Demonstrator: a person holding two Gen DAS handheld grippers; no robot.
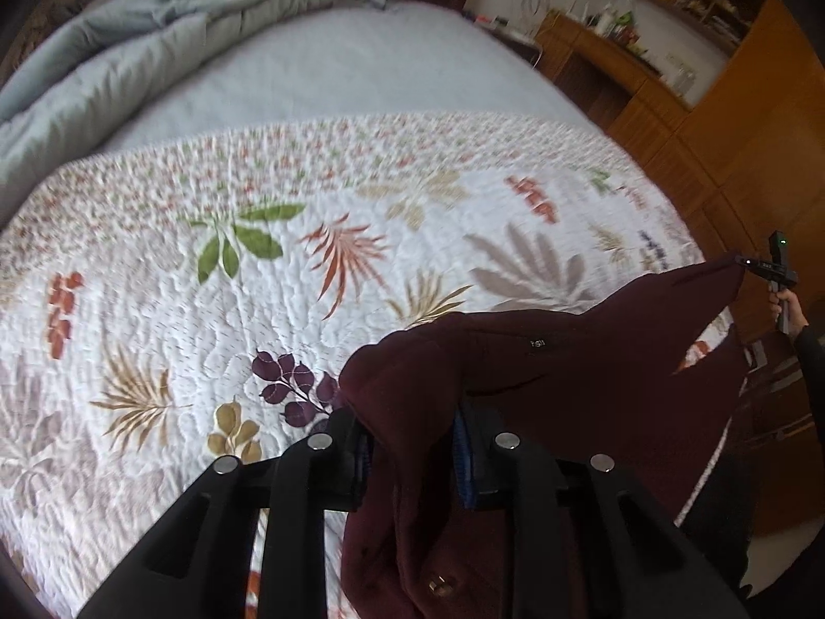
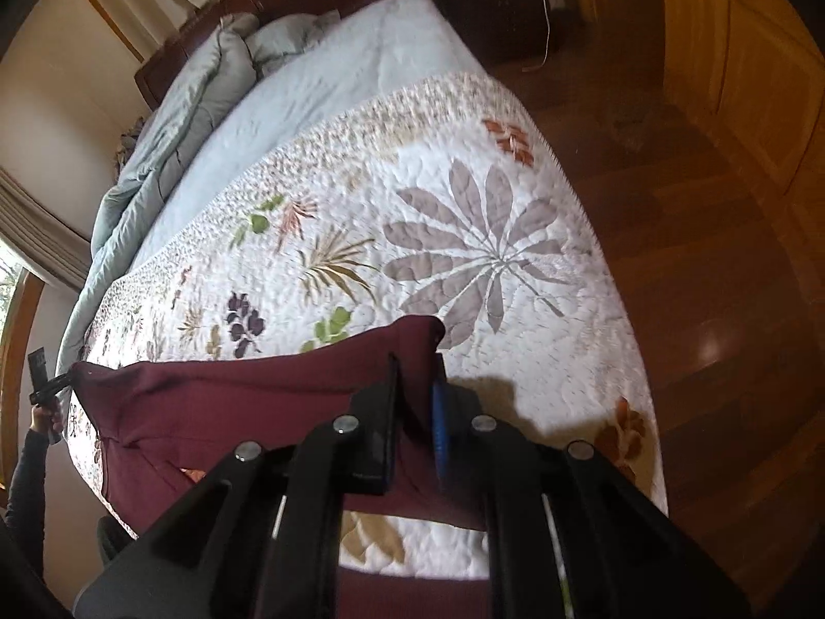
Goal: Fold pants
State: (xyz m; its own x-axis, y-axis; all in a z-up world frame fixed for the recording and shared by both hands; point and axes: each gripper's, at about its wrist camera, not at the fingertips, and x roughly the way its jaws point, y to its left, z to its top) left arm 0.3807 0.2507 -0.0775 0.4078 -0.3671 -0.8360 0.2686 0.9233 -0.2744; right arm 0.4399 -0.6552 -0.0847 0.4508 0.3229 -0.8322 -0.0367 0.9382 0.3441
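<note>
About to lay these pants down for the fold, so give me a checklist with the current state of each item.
1. Left claw shut on the pants: ok, cloth is pinched between the fingers.
2. Right claw shut on the pants: ok, it grips the other end.
3. Top edge stretched between both claws: ok, it runs taut across.
4. Quilt free of other things where the pants will land: ok.
5. Pant legs hanging untwisted: cannot tell, the lower part is out of view.
6. Bunched blanket clear of the landing spot: ok, it lies at the far end of the bed.
</note>
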